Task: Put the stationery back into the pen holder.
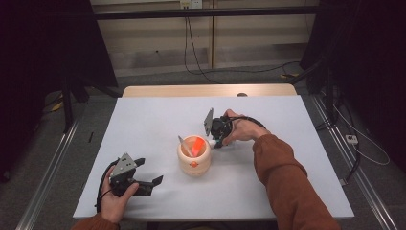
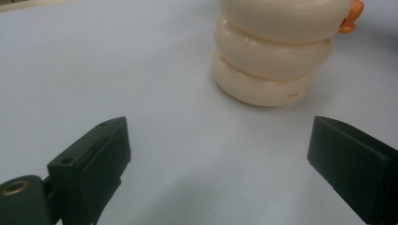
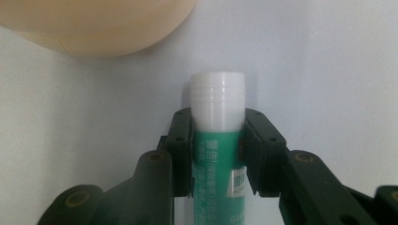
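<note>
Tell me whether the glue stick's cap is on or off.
On. In the right gripper view the glue stick ends in a closed white ribbed cap, with the right gripper fingers clamped on its green body.

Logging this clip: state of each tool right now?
Left tool: open, holding nothing.
Right tool: closed on the green glue stick.

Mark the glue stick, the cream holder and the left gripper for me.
Glue stick (image 3: 217,101), right gripper view, on its white cap.
Cream holder (image 1: 194,160), high view, on its front wall.
Left gripper (image 2: 218,161), left gripper view, midway between its open jaws.
</note>
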Action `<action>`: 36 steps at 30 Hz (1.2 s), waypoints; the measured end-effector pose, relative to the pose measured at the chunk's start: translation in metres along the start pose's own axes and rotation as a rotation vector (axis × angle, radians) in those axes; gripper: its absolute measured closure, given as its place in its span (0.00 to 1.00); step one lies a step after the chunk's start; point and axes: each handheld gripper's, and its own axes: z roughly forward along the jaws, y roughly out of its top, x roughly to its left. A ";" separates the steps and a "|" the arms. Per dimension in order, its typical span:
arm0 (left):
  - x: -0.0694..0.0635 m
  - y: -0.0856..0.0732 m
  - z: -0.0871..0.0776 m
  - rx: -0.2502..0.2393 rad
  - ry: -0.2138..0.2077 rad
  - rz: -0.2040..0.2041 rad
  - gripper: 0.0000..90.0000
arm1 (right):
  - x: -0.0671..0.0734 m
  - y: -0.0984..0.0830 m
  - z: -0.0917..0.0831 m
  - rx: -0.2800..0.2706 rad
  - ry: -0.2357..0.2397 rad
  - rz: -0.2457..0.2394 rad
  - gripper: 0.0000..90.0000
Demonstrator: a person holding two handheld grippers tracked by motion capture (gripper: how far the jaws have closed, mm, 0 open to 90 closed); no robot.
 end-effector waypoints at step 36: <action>-0.001 0.001 0.000 -0.001 0.003 0.008 0.07 | 0.010 -0.034 -0.030 -0.293 -0.181 0.348 0.74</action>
